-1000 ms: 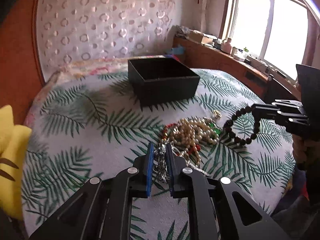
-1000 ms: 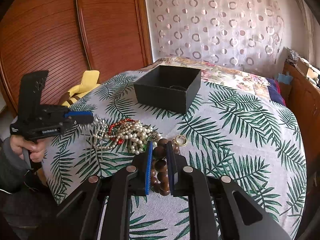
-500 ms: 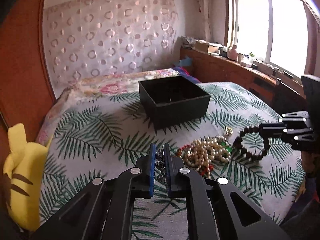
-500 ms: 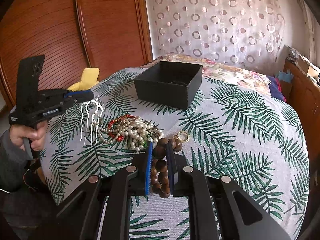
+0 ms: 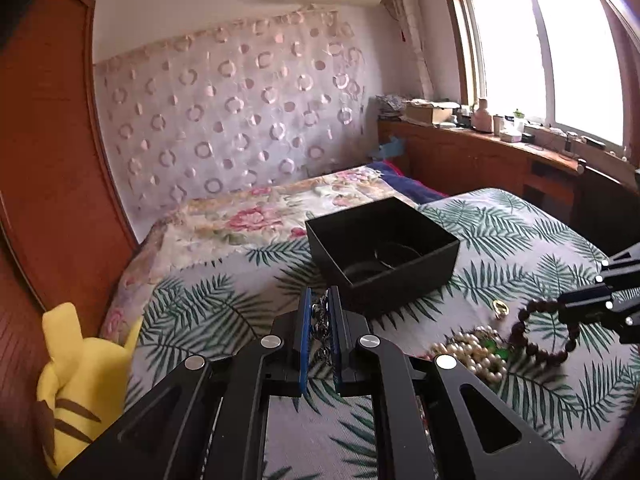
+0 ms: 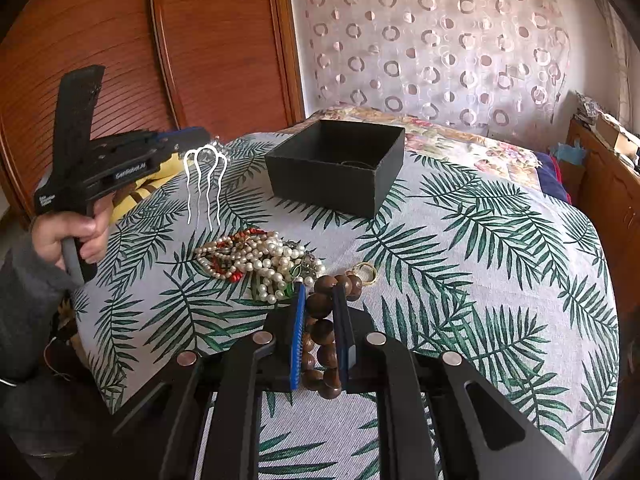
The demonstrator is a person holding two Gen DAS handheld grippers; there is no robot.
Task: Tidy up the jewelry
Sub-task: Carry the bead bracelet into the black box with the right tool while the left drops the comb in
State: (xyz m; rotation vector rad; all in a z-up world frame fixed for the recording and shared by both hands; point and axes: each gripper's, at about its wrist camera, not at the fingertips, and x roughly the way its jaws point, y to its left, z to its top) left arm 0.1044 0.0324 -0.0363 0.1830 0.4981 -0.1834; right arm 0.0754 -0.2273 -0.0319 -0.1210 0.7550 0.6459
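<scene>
Your left gripper [image 5: 319, 322] is clamped on a silver hair comb [image 6: 205, 184], and the black box [image 5: 384, 254] it presumably belongs in sits just above and to the right of your fingertips in the left wrist view, its open mouth facing up with a thin ring or bangle lying on its floor. In the right wrist view the comb hangs in the left part of the frame, its wavy prongs pointing straight down, clear of the leaf-print cloth [image 6: 460, 248] and to the left of the box [image 6: 336, 166]; so the long axis is near vertical, and I judge you will need to carry it right and over the near wall before lowering. Your left hand [image 6: 70, 236] is the nearer one to the box. Your right gripper [image 6: 320, 312] is closed on the brown wooden bead bracelet [image 6: 320, 332], beads pinched between the blue pads, low in the frame and farther from the box. The heap of pearls and red beads [image 6: 256, 258] and a small gold ring [image 6: 365, 271] lie on the cloth between your grippers and the box.
</scene>
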